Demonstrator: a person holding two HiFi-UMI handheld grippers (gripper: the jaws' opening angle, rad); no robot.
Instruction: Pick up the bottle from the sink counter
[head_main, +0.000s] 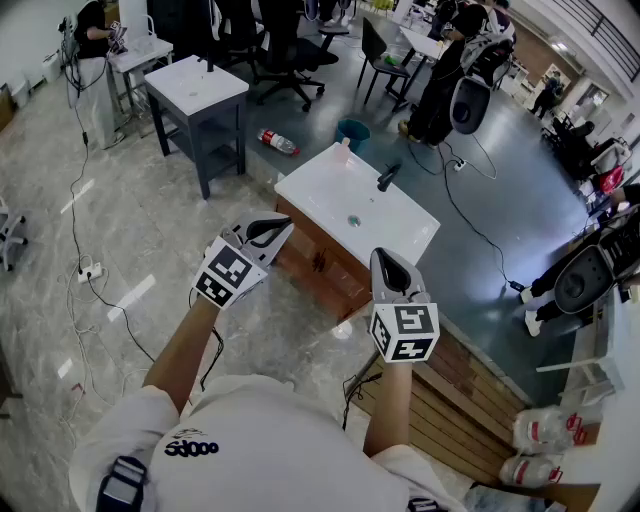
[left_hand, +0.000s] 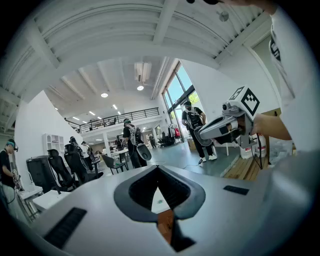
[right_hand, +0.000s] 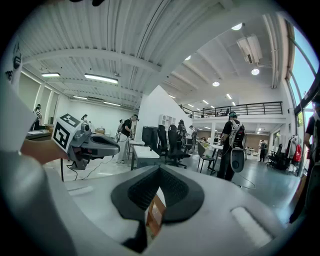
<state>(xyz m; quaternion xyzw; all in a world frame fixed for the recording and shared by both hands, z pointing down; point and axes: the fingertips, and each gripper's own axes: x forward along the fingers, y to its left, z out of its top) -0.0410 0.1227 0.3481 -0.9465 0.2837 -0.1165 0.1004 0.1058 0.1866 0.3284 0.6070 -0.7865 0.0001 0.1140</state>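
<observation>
The left tool (head_main: 272, 228) and the right tool (head_main: 388, 262) are held up side by side at chest height, both with jaws pressed together and nothing between them, probably a ready posture before the approach. The white sink counter (head_main: 400, 235) lies ahead, well apart from both. What looks like the bottle (head_main: 343, 146), small and pale, stands at its far corner beyond the faucet (head_main: 387, 177), so reaching it calls for stepping closer first.

A blue bucket (head_main: 352, 131) sits on the floor (head_main: 150, 230).
</observation>
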